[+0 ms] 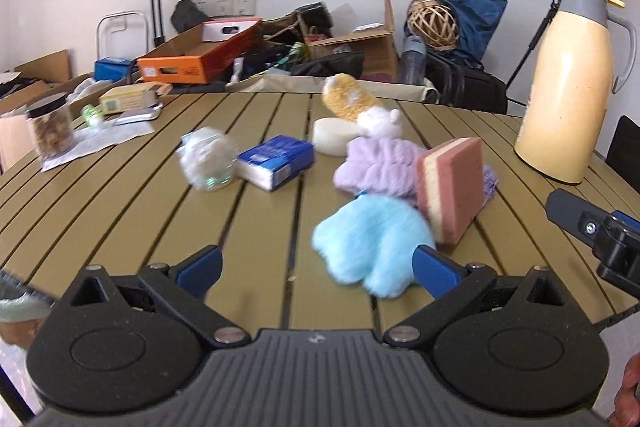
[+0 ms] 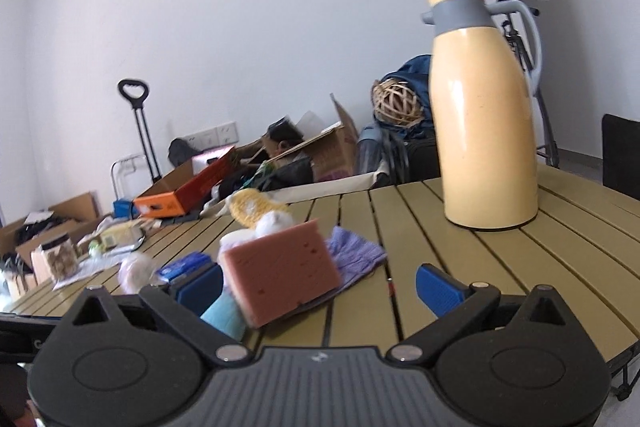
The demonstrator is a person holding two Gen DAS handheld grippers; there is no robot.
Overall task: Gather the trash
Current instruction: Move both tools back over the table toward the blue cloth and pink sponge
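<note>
- The left gripper [image 1: 318,271] hangs over the near edge of the slatted table [image 1: 120,211], jaws spread wide, nothing between the pads.
- The right gripper [image 2: 320,287] is likewise fully apart and empty.
- A crumpled plastic wrapper [image 1: 208,165] lies left of centre, just beside a blue tissue pack [image 1: 276,161].
- A pink sponge [image 1: 450,189] leans tilted on a lilac cloth [image 1: 380,169], a pale blue cloth [image 1: 372,247] nearer.
- A cream thermos jug [image 1: 568,83] stands upright at the far right.
</note>
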